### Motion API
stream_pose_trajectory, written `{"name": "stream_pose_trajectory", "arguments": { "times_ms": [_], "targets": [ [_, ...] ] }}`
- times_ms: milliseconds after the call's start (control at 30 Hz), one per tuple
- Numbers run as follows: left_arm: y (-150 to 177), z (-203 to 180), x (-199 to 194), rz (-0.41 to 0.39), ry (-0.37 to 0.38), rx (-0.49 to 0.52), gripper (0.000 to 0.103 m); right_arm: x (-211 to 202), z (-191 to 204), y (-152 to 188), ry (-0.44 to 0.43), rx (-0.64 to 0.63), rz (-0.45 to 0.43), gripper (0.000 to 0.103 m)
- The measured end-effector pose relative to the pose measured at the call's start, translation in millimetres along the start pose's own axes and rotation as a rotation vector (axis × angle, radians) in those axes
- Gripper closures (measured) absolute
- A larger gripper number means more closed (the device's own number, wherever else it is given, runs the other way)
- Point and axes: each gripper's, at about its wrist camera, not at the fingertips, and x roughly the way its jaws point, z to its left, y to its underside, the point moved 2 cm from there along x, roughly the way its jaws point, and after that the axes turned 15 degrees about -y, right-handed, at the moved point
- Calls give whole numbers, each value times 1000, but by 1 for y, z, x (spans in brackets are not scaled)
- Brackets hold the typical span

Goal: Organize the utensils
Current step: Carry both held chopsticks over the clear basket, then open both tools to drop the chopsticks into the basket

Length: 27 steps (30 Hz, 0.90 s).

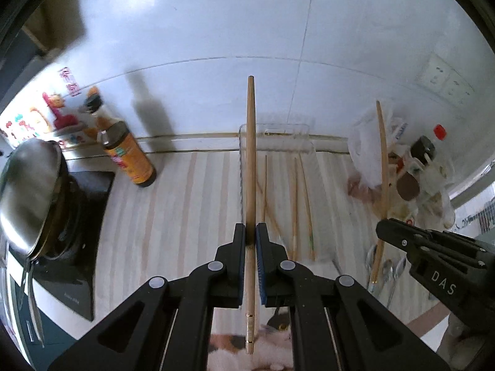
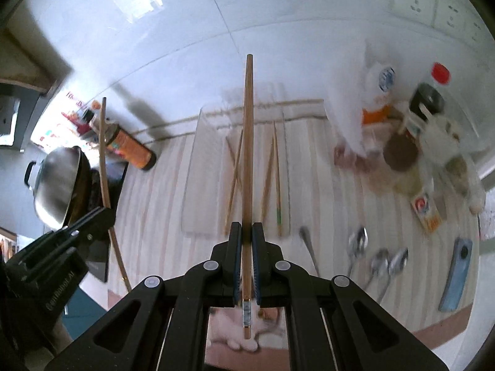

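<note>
**Both claws clamped on a chopstick, above the tray**

Your left claw (image 1: 251, 232) is pressed together on a wooden chopstick (image 1: 250, 160). The stick runs straight out ahead between the pads and back past them toward you, its metal-banded end showing behind the jaws. Your right claw (image 2: 246, 232) pinches a second chopstick (image 2: 247, 142) the same way, with a patterned band at its rear end.

Below and ahead of each claw lies the clear tray (image 2: 193, 185) on the striped countertop (image 1: 173, 210). Loose chopsticks (image 2: 275, 179) lie inside it, some crossed, just right of the stick you hold in the right claw. From the left wrist the same loose sticks (image 1: 297, 204) sit just right of the held one.

In the right wrist view, spoons (image 2: 382, 261) lie on the counter to the right of that claw, well apart from the tray, and a blue phone-like slab (image 2: 457, 275) lies farther right still. A sauce bottle (image 1: 128, 154) stands off to the left of your left claw, with a wok (image 1: 29, 194) on the stove beyond it. To the far right, against the wall, a cluster of bags and jars (image 2: 411, 142) is blurred; you cannot tell the items apart there.

Each claw appears at the edge of the other's view, its chopstick jutting up.
</note>
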Motion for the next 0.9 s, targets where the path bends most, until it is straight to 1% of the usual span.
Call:
{"name": "stream_pose_trajectory", "arguments": {
  "times_ms": [67, 133, 233, 333, 433, 533, 633, 733, 800, 833, 867, 900],
  "targets": [
    [-13, -4, 14, 21, 4, 3, 99, 12, -2, -18, 4, 6, 11, 96],
    [-28, -6, 34, 59, 17, 1, 99, 31, -6, -37, 1, 18, 33, 96],
    [-44, -13, 64, 124, 47, 7, 99, 56, -15, -53, 5, 33, 67, 96],
    [-51, -16, 95, 203, 84, 3, 99, 84, -26, -65, 10, 53, 106, 96],
    [-53, -19, 115, 255, 106, 4, 99, 108, -36, -71, 16, 67, 145, 96],
    [-53, -22, 126, 286, 134, 5, 98, 128, -42, -74, 31, 66, 173, 96],
    [-54, -21, 129, 295, 136, 3, 96, 144, -48, -75, 32, 76, 194, 96],
    [-55, -19, 129, 283, 108, 3, 95, 150, -50, -75, 35, 93, 206, 95],
    [-56, -16, 127, 273, 78, 7, 89, 152, -54, -73, 30, 103, 213, 88],
    [-56, -14, 125, 258, 61, 7, 86, 153, -56, -73, 37, 106, 213, 83],
    [-57, -13, 123, 245, 40, 10, 75, 151, -57, -73, 37, 110, 208, 80],
    [-56, -11, 121, 230, 20, 12, 60, 150, -57, -72, 40, 107, 205, 79]
  ]
}}
